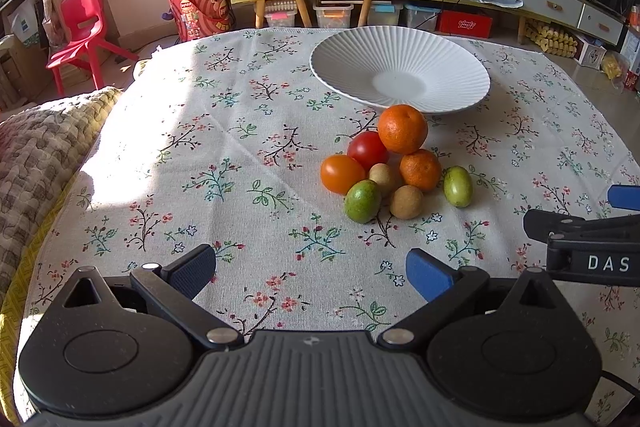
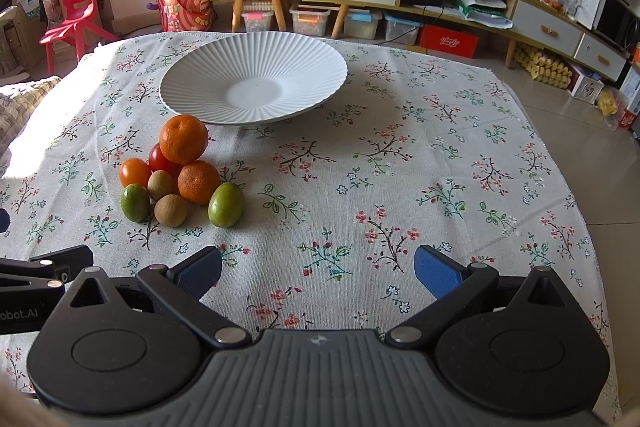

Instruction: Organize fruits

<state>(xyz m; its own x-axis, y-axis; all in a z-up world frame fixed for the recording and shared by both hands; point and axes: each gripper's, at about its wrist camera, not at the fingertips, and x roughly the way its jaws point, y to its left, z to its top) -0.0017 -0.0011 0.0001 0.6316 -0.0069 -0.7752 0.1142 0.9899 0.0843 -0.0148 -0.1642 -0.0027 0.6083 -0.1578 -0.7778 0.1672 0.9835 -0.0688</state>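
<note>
Both grippers, left [image 1: 310, 275] and right [image 2: 318, 273], spread, empty. Beyond, clustered on floral tablecloth [image 2: 400, 167]: 2 mandarins [image 2: 183, 139], 2 tomatoes [image 1: 343, 173], 2 green fruits [image 2: 226, 205], 2 brown fruits [image 2: 171, 210]; 1 white ribbed plate [image 2: 253, 77] empty.

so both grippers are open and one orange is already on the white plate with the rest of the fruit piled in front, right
Not quite. The white plate holds nothing; both wrist views show it bare. Both oranges, the larger orange and the smaller orange, sit in the pile in front. The left gripper and right gripper are open.
</note>
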